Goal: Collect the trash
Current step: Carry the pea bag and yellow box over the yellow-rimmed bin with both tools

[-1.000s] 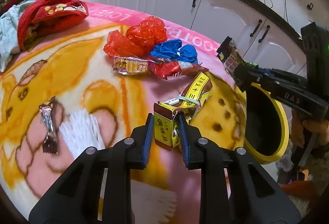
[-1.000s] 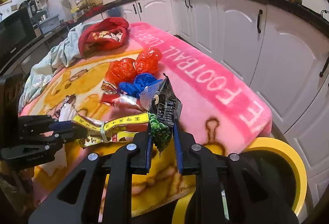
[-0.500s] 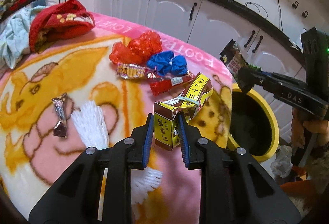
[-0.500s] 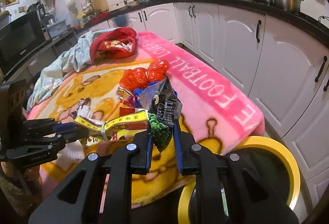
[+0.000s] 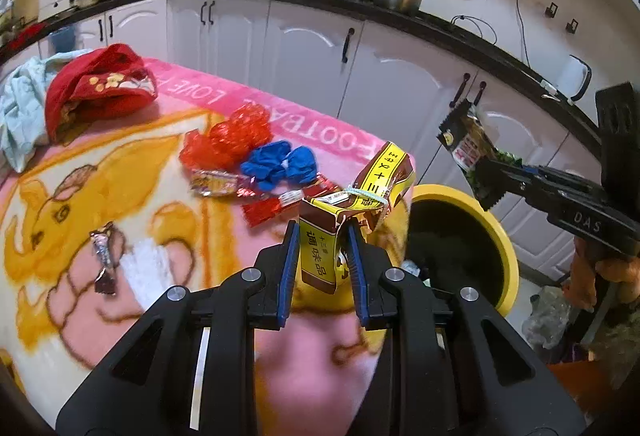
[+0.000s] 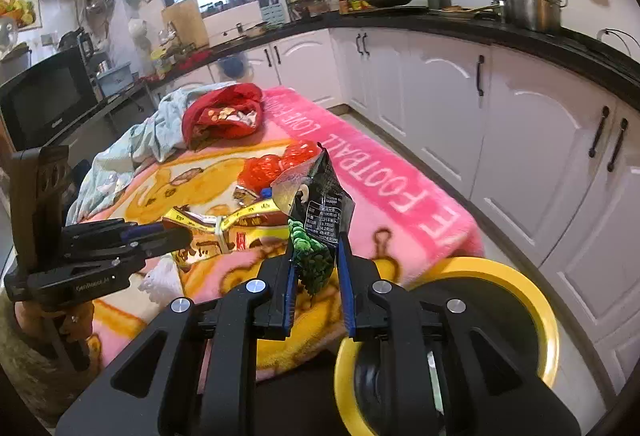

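Left gripper point(image 5: 323, 236) clamps a yellow carton point(image 5: 352, 212) — right gripper point(image 6: 316, 256), angled down, pinches a dark wrapper point(image 6: 320, 204) (beside the bin point(image 6: 520, 292)).

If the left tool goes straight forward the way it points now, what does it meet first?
Probably the blanket near the red wrapper, just beyond the yellow box that the left tool holds; depth is unclear.

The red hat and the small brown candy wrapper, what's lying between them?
Only bare blanket: the left wrist view shows nothing between the red hat and the small wrapper.
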`<state>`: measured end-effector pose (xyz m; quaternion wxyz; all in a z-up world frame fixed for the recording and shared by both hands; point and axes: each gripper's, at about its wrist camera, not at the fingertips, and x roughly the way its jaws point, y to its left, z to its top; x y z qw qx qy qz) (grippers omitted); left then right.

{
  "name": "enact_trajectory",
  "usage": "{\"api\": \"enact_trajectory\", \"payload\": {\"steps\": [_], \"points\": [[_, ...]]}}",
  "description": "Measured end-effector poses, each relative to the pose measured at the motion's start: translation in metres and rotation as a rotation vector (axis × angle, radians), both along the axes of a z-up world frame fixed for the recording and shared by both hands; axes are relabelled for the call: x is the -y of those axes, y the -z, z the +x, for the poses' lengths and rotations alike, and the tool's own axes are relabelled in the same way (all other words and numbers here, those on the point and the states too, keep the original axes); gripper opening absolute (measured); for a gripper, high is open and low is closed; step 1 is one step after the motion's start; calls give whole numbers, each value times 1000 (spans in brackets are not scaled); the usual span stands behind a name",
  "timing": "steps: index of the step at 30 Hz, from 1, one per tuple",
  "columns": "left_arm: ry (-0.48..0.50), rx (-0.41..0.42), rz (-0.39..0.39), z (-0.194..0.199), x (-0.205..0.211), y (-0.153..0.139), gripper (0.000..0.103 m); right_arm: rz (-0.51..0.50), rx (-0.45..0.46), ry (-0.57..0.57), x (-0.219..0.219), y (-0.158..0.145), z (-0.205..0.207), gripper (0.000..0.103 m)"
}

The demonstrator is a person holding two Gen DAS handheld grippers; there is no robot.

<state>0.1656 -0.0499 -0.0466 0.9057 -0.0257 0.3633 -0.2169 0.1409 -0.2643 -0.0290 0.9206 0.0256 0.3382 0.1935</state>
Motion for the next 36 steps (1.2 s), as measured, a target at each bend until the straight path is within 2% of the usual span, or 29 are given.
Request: {"api": "enact_trajectory", "payload": {"steps": [9,19,29,36], "points": [[70,23,4,-3,35,-9,17,17,11,86,42,-5,-18,18],[152,40,60,-7,85,-5,17,30,23,179,86,-7,-27,18],[222,29,106,-10,130,12,17,32,21,238,116,-2,-35,18],[256,-10,120,-8,154,33,17,38,-21,268,132,13,-33,18]]}}
